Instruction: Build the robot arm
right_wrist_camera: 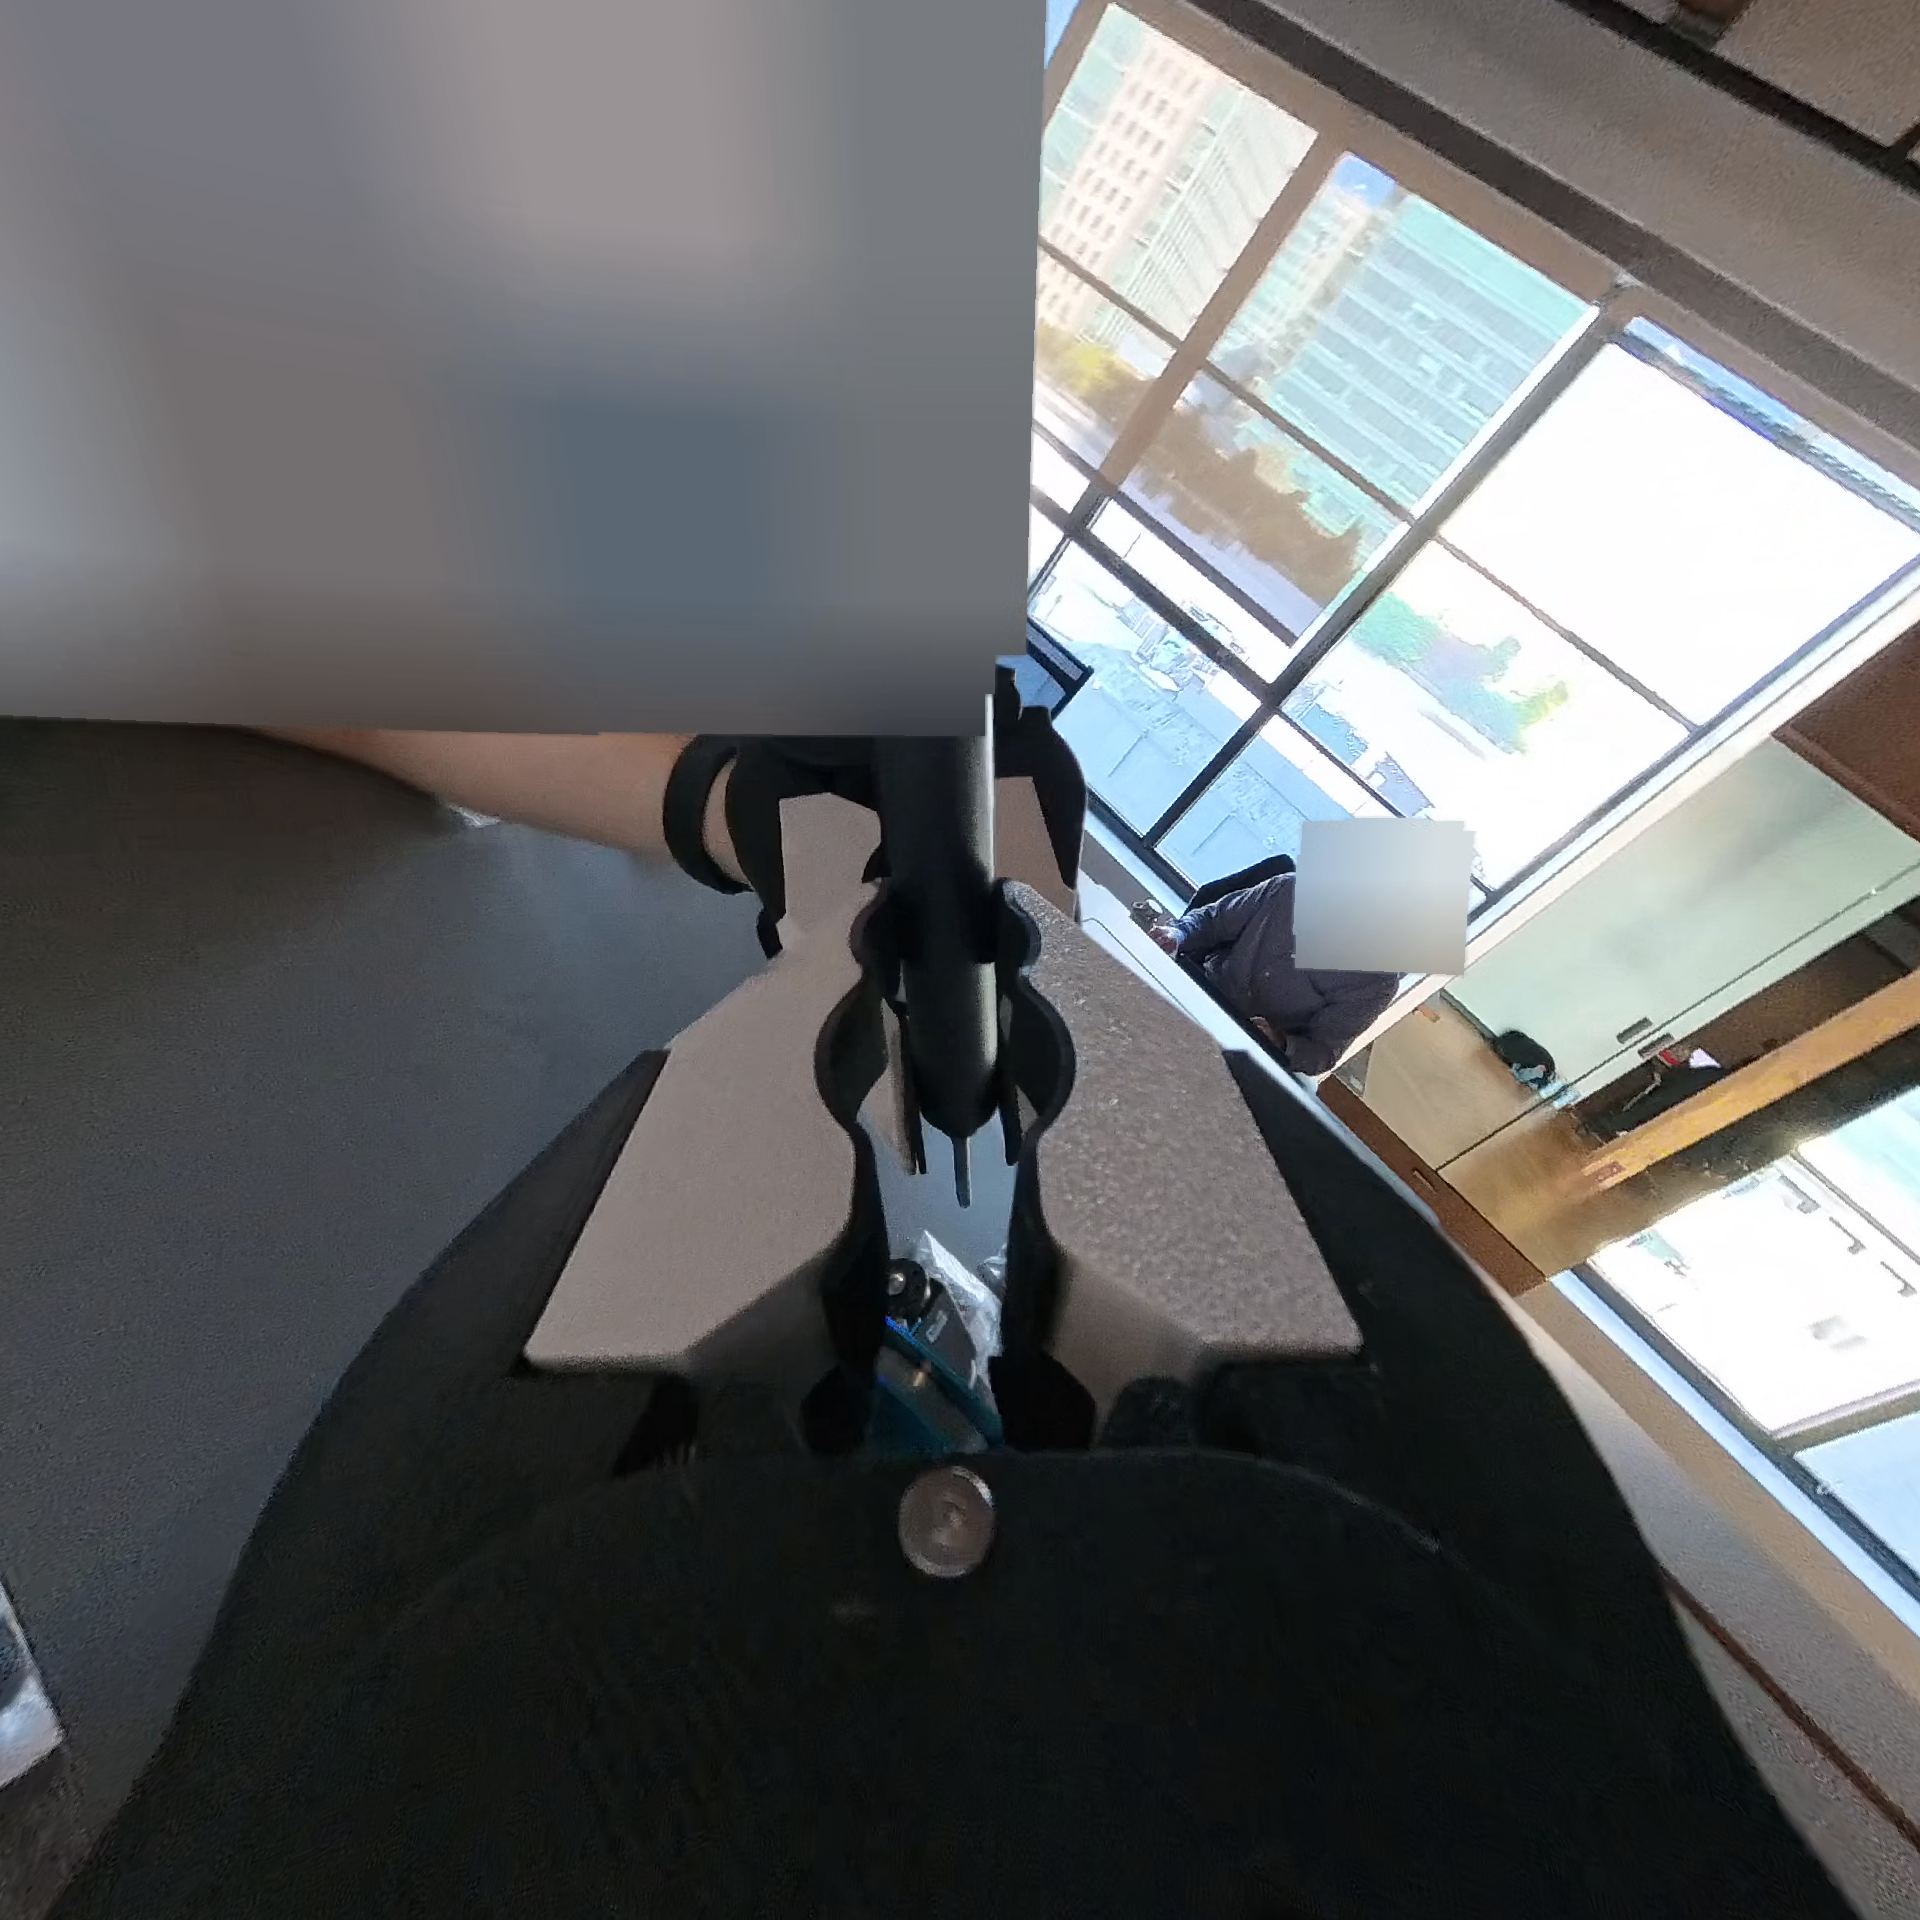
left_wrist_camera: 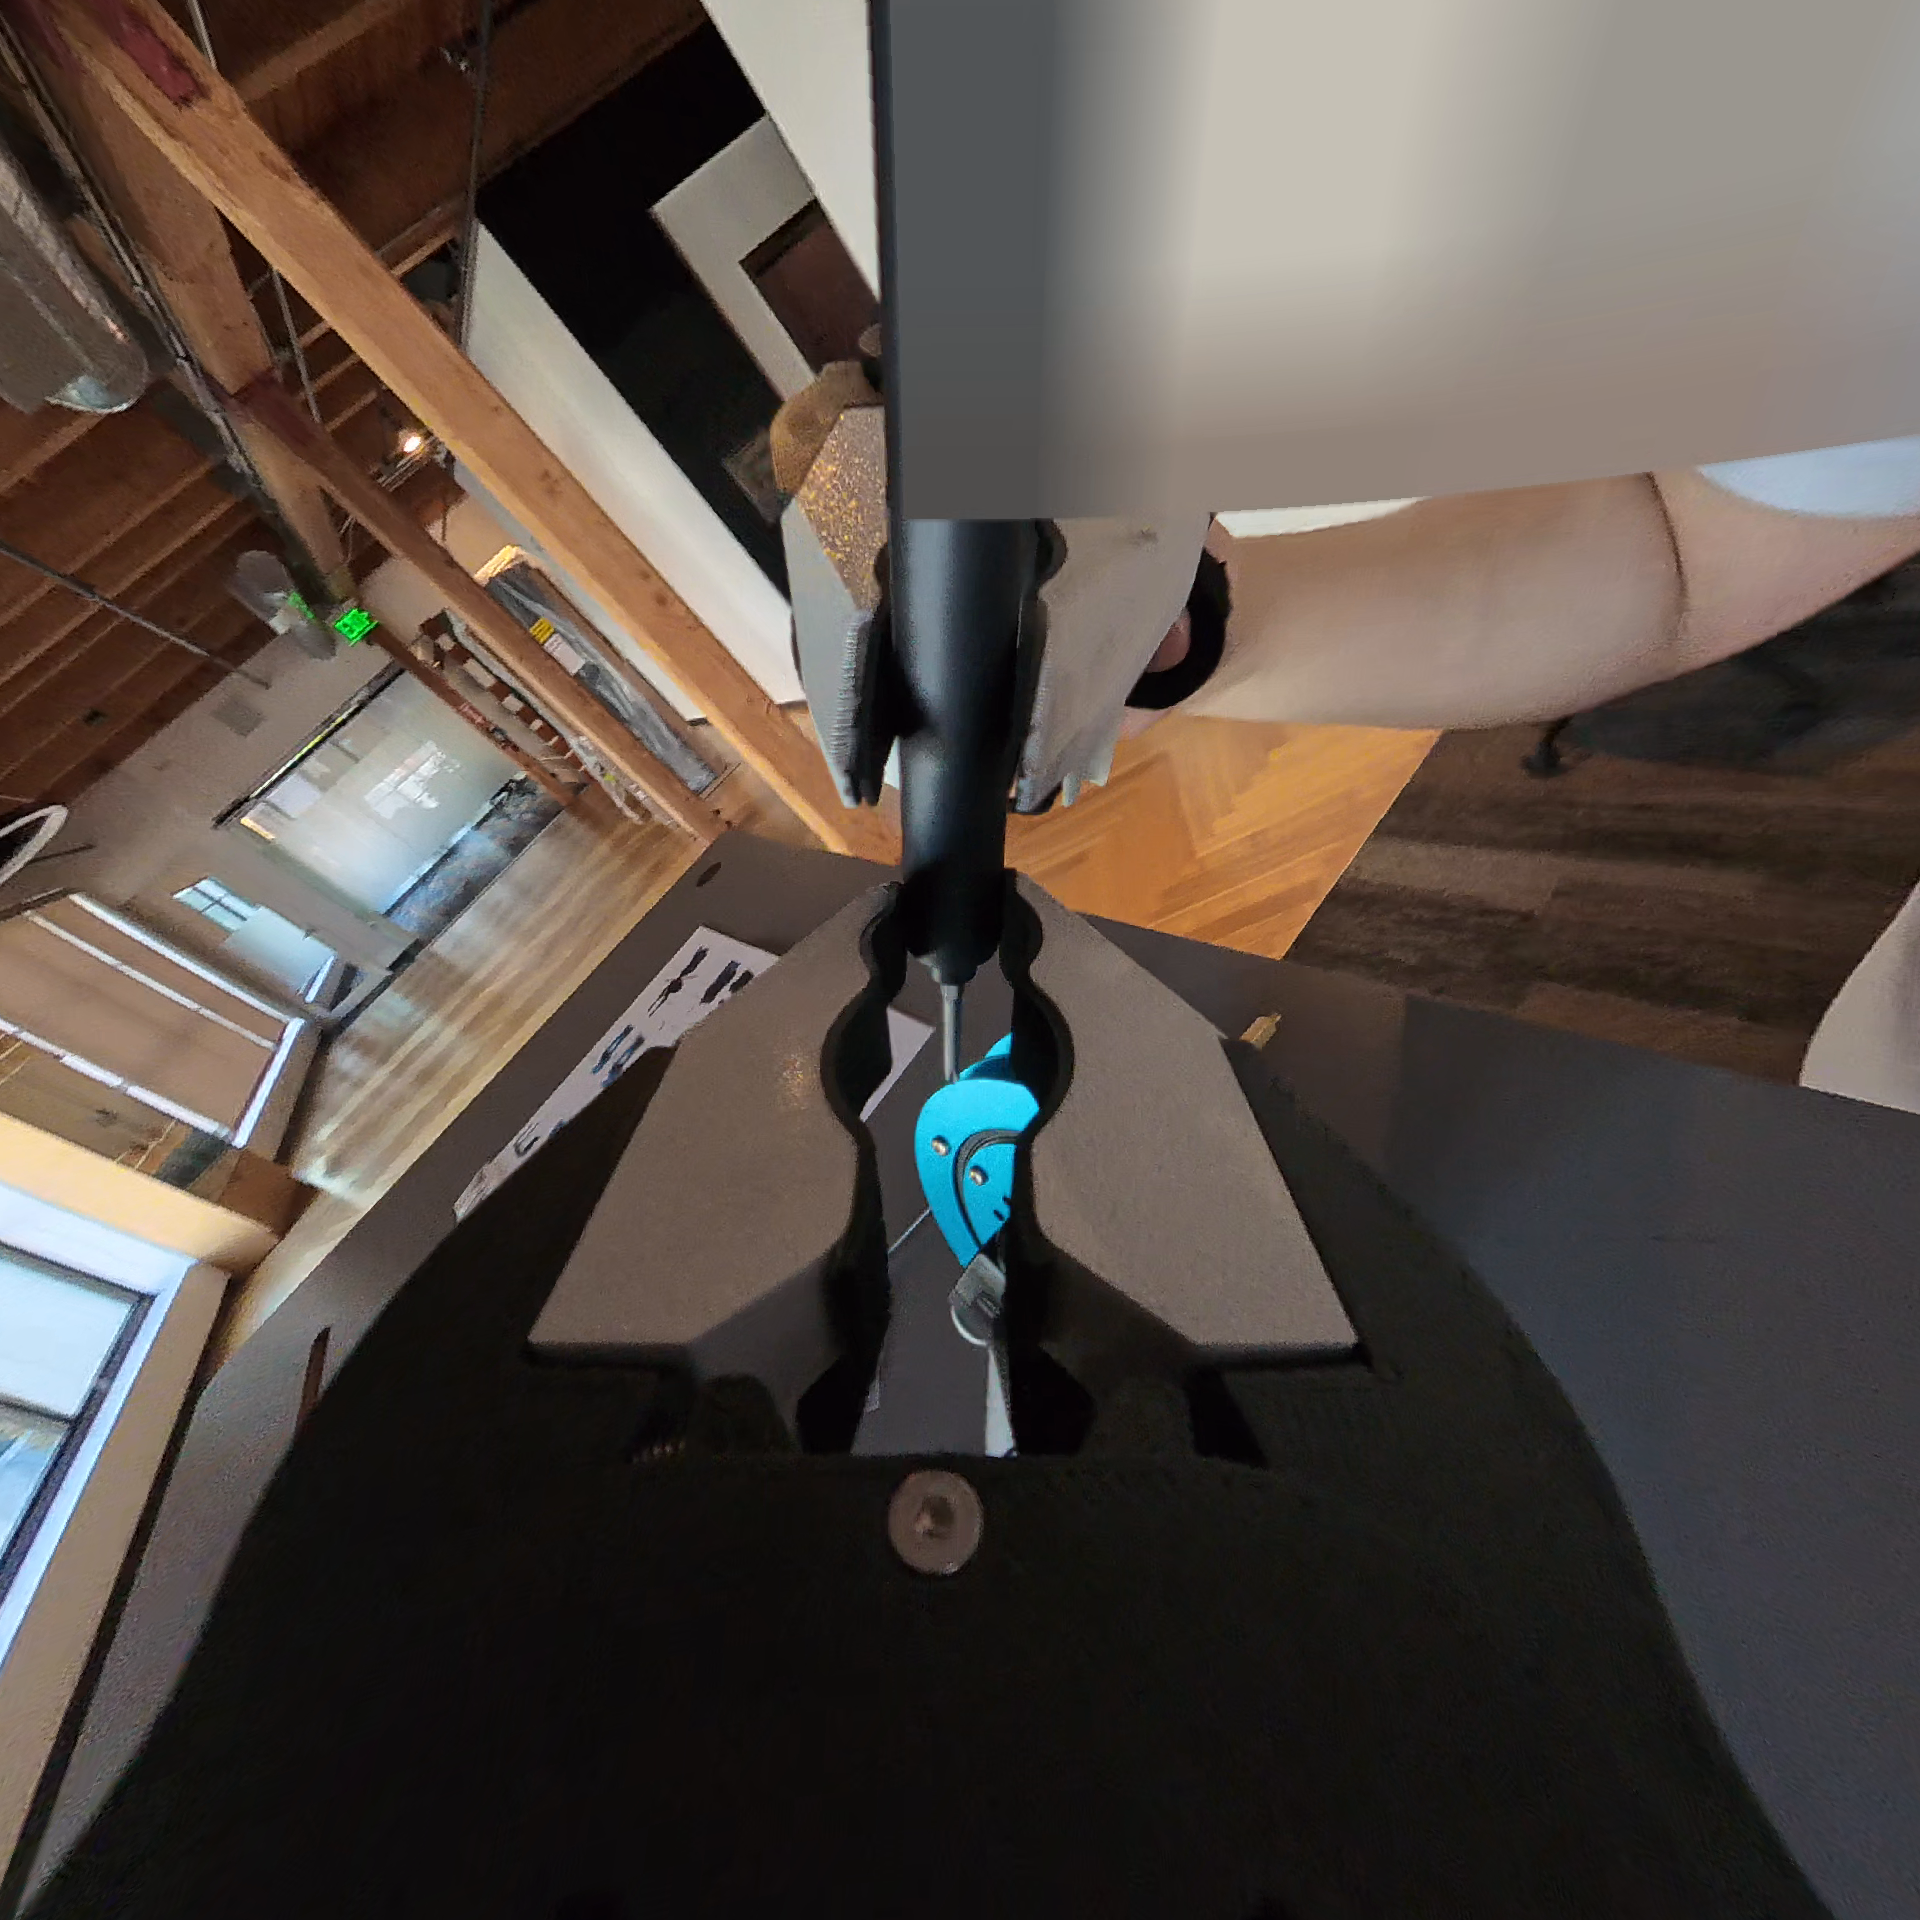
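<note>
Gripping one black screwdriver (left_wrist_camera: pixel 951 644) from opposite ends, both grippers are clenched on its barrel. The left gripper (left_wrist_camera: pixel 951 914) pinches it low, just behind the metal bit (left_wrist_camera: pixel 950 1023); the right gripper (right_wrist_camera: pixel 943 914) clamps it higher up. The bit points down at a blue part (left_wrist_camera: pixel 971 1153) with small silver screws, lying on the grey table (left_wrist_camera: pixel 1662 1299). Whether the bit touches it, I cannot tell. Both grippers face each other, tilted steeply, with a bare forearm (left_wrist_camera: pixel 1455 623) reaching in behind.
</note>
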`<state>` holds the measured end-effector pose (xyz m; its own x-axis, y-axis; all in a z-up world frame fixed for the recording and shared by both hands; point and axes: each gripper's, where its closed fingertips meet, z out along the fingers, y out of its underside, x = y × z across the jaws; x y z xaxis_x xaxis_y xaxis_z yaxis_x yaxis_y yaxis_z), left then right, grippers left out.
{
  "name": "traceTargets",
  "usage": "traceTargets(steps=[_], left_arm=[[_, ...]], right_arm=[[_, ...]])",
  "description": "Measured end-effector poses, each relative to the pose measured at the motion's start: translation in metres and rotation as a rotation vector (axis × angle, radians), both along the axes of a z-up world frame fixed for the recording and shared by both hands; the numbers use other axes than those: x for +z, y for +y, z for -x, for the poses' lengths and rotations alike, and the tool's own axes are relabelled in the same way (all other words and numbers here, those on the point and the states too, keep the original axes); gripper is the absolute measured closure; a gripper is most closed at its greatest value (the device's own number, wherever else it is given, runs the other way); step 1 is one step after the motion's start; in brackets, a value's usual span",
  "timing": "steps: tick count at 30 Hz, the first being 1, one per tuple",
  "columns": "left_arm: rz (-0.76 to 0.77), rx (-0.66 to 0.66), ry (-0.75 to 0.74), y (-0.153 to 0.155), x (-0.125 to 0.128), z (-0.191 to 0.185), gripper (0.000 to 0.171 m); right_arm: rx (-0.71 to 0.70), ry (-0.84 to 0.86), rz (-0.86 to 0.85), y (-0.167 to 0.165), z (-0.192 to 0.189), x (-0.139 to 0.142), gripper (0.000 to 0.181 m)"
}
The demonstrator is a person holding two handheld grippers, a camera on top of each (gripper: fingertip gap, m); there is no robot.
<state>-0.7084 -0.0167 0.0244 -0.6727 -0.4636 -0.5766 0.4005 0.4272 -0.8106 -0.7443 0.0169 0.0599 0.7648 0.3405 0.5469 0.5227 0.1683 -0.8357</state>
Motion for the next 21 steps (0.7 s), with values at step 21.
traceTargets(steps=[21], left_arm=[[-0.047, 0.042, 0.025, 0.009, -0.013, -0.008, 0.156]], right_arm=[[-0.024, 0.135, 0.011, 0.010, -0.010, -0.010, 0.166]])
